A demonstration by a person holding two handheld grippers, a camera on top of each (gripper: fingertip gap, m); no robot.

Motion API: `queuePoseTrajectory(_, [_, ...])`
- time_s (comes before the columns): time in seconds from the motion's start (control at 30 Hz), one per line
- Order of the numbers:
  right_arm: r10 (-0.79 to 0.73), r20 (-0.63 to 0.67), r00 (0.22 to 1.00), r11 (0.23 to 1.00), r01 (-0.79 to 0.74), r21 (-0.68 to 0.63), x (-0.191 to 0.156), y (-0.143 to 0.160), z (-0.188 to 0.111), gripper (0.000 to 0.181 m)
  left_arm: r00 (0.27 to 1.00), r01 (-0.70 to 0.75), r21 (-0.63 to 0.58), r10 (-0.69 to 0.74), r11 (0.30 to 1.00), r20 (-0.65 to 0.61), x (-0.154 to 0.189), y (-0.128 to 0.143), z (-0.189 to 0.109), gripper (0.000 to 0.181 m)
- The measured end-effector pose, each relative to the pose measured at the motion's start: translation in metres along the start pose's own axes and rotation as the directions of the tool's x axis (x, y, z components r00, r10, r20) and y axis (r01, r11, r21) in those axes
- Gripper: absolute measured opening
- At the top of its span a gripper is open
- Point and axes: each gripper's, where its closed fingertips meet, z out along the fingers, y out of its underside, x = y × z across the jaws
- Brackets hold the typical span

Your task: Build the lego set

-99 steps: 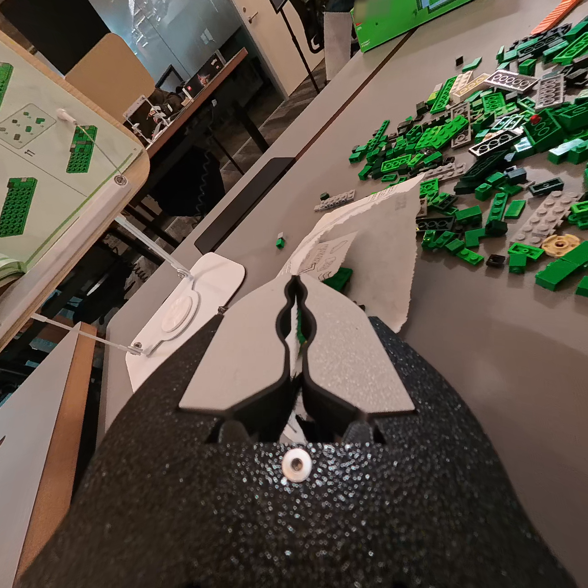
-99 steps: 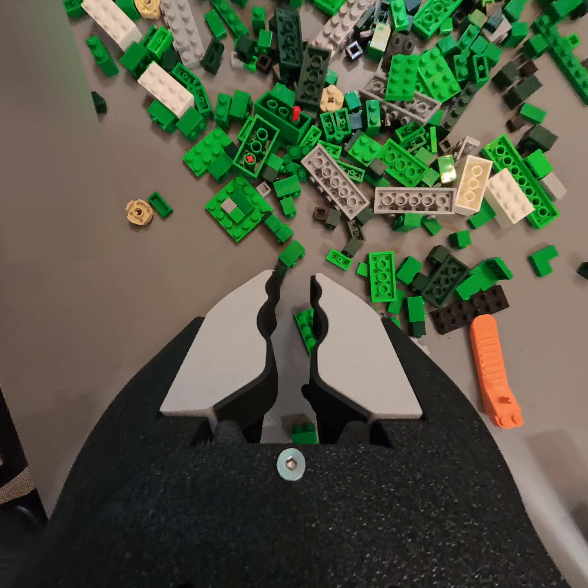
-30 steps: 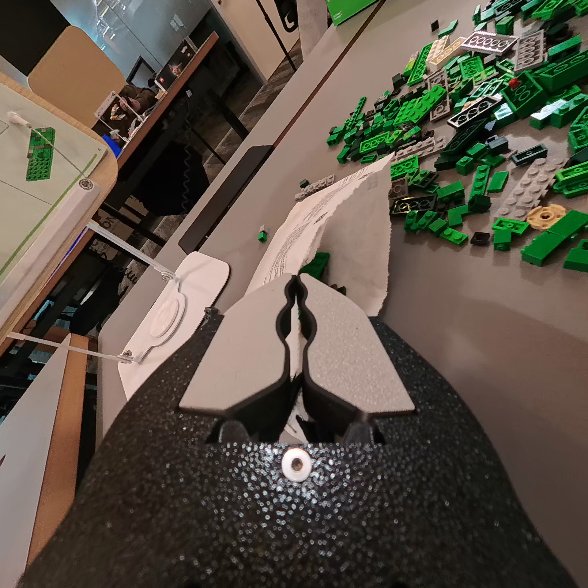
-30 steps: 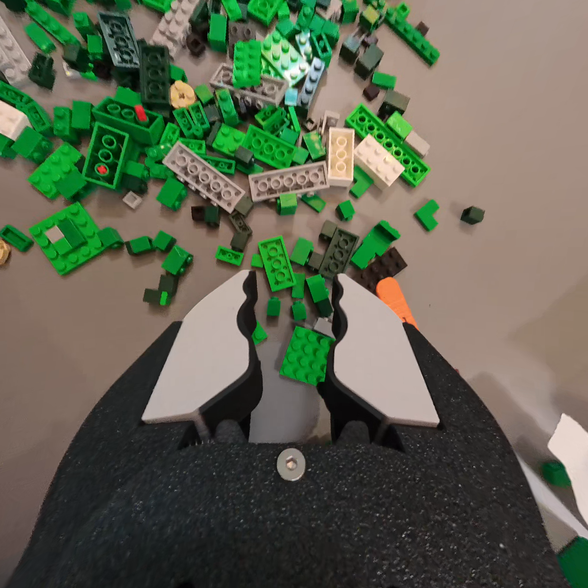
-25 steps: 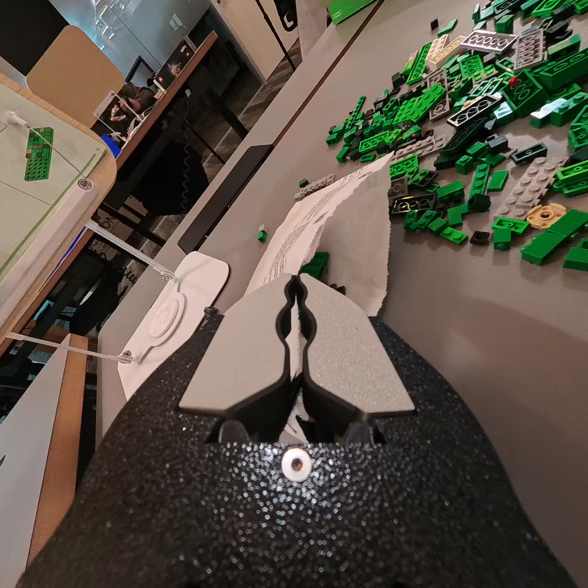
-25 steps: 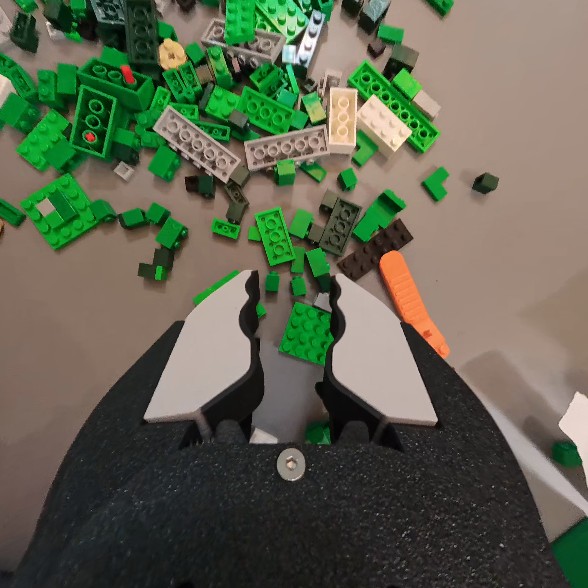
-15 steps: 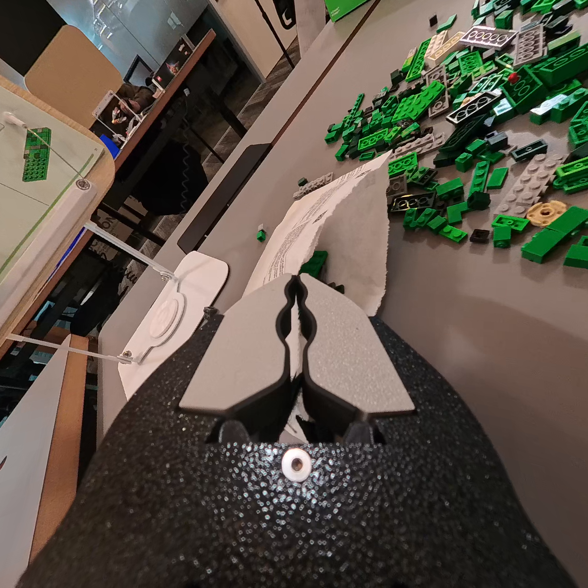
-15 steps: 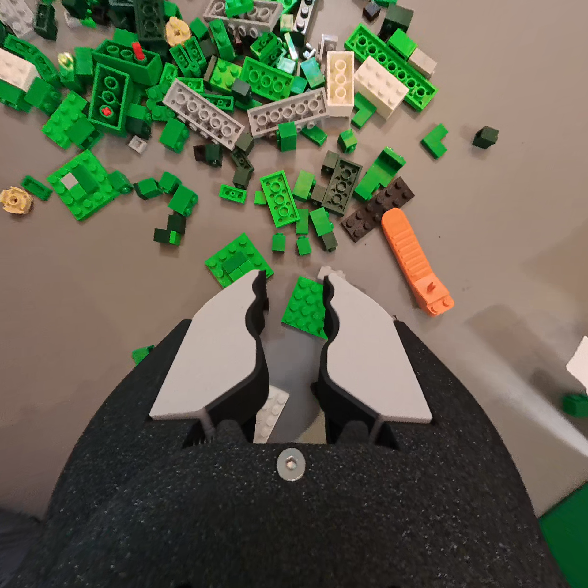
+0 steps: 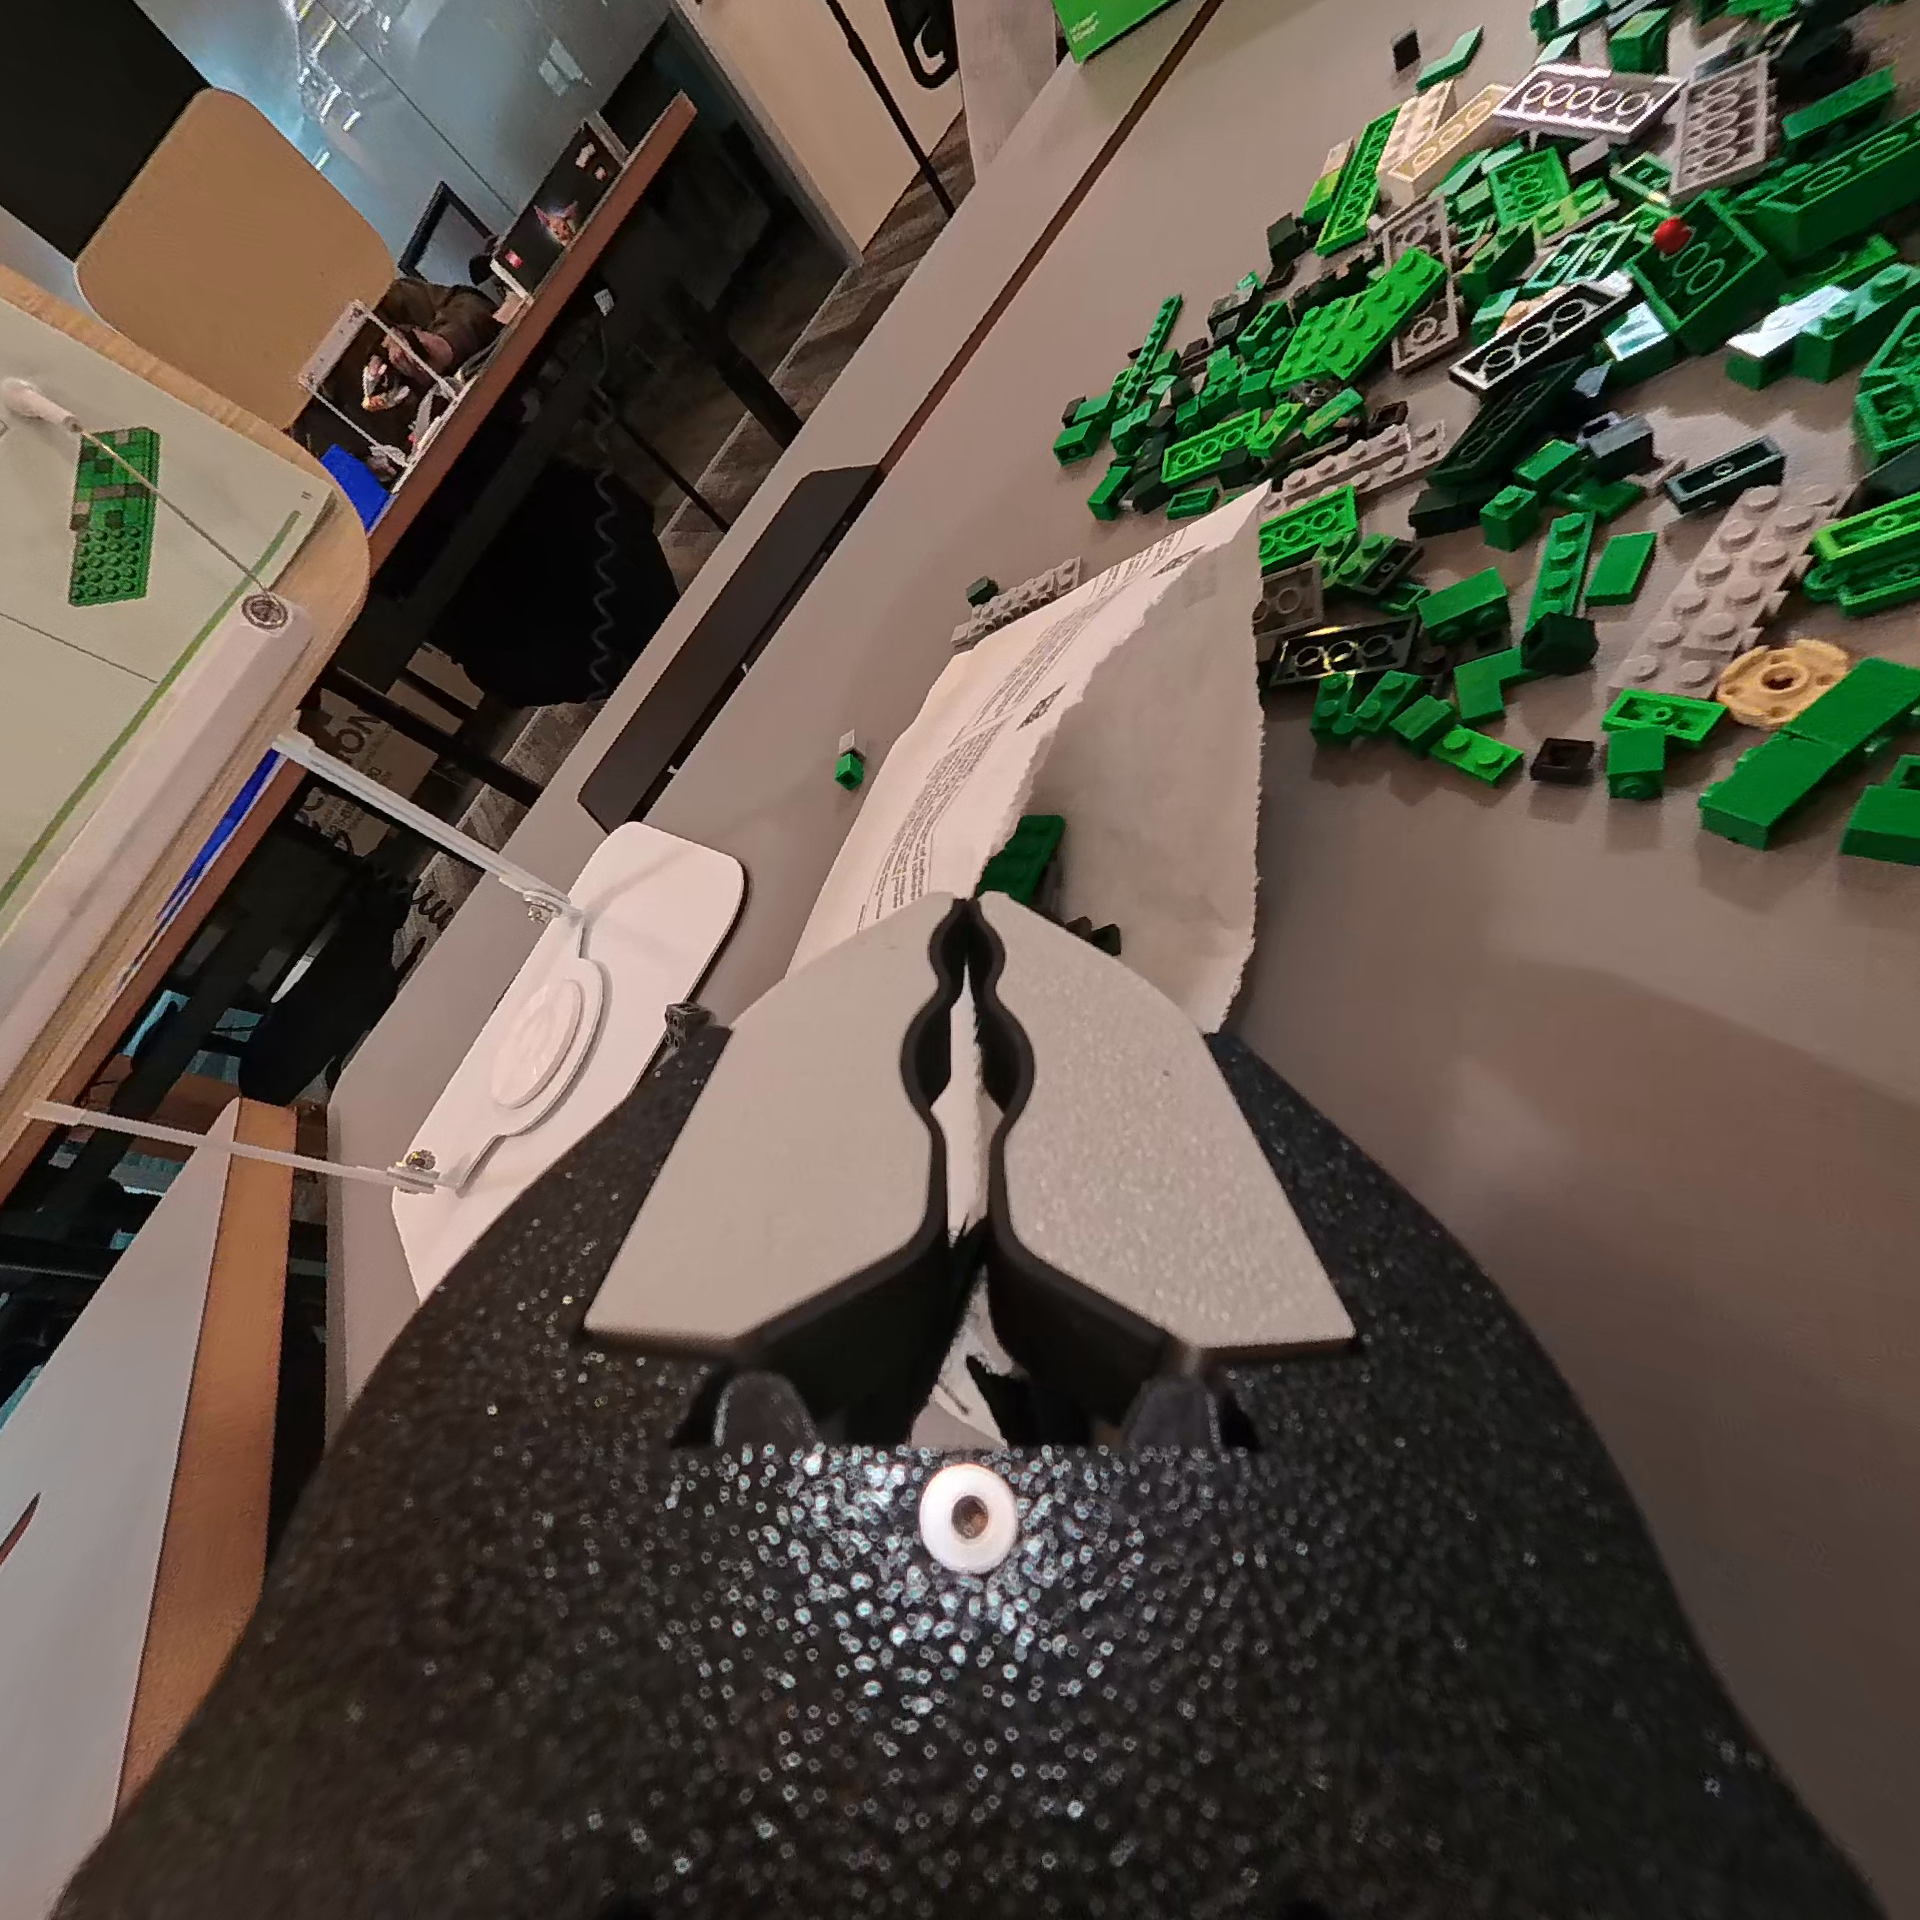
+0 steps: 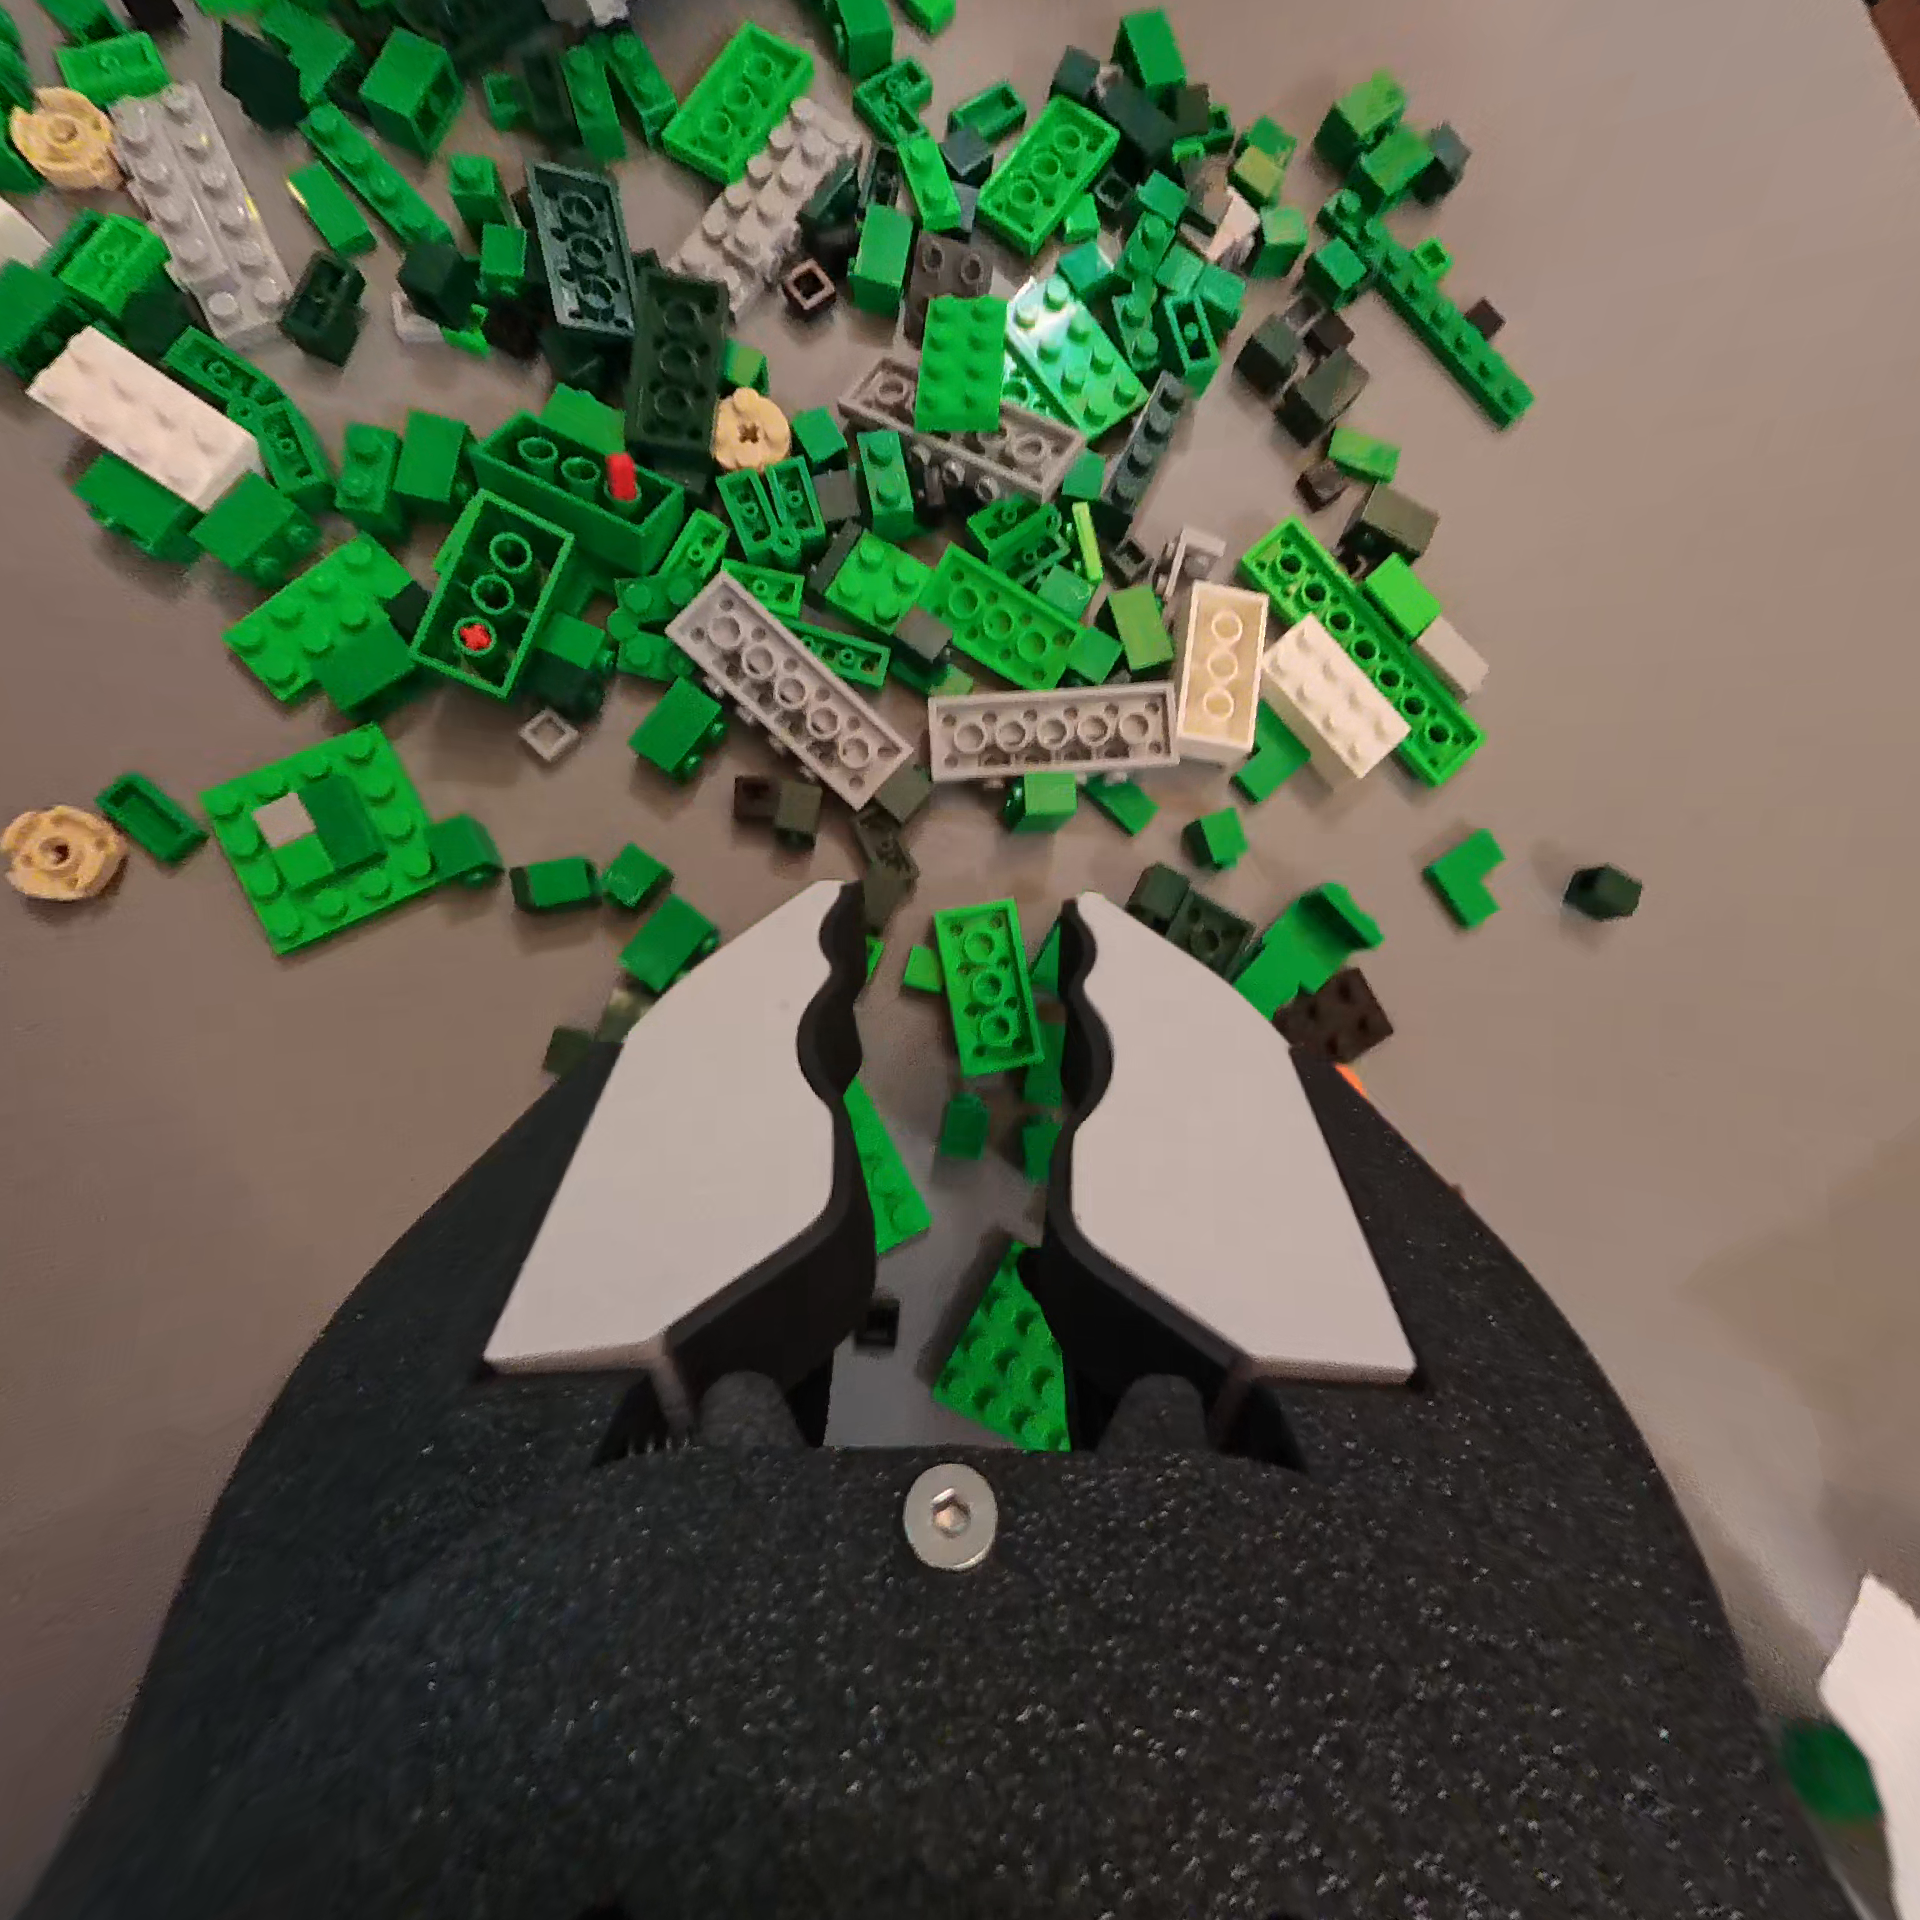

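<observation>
A pile of loose Lego pieces (image 10: 935,520), mostly green with some grey, white and dark ones, covers the grey table (image 10: 260,1091). My right gripper (image 10: 964,899) is open and empty, low over the pile's near edge. An upside-down green plate (image 10: 987,987) lies between its fingertips. Two square green plates (image 10: 1003,1351) lie on the table under its fingers. My left gripper (image 9: 961,909) is shut on the edge of a torn white paper bag (image 9: 1143,748). A green piece (image 9: 1023,852) shows inside the bag. The pile also shows in the left wrist view (image 9: 1558,364).
An instruction booklet (image 9: 125,582) stands on a holder at the left, with its white base (image 9: 582,987) on the table edge. An orange brick separator (image 10: 1351,1081) peeks out beside my right finger. A green box (image 9: 1122,21) lies at the far end. A neighbouring desk stands behind. The tips of one gripper are about 30 centimetres away from the tips of the other.
My right gripper has moved forward and lower onto the pile's edge and opened wider; the square green plates now lie under it. The left gripper has stayed shut on the bag, nearly still.
</observation>
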Motion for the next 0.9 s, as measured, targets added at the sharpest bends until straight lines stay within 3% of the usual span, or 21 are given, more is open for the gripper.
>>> queuePoseTrajectory(0.3, [-0.007, 0.066, 0.998, 1.0, 0.006, 0.016, 0.011, -0.017, 0.019, 0.031, 1.0, -0.007, -0.002, 0.007, 1.0, 0.0, 0.0, 0.0, 0.0, 0.0])
queuePoseTrajectory(0.57, [-0.046, 0.027, 0.999, 0.999, 0.046, 0.013, 0.024, -0.027, 0.03, 0.03, 1.0, -0.008, -0.004, 0.008, 1.0, -0.008, 0.002, 0.001, 0.001, 0.0])
queuePoseTrajectory(0.9, [-0.088, 0.099, 0.991, 0.973, 0.106, -0.203, 0.018, -0.005, 0.023, 0.021, 1.0, -0.006, -0.007, 0.006, 1.0, -0.015, 0.003, 0.002, 0.003, 0.0])
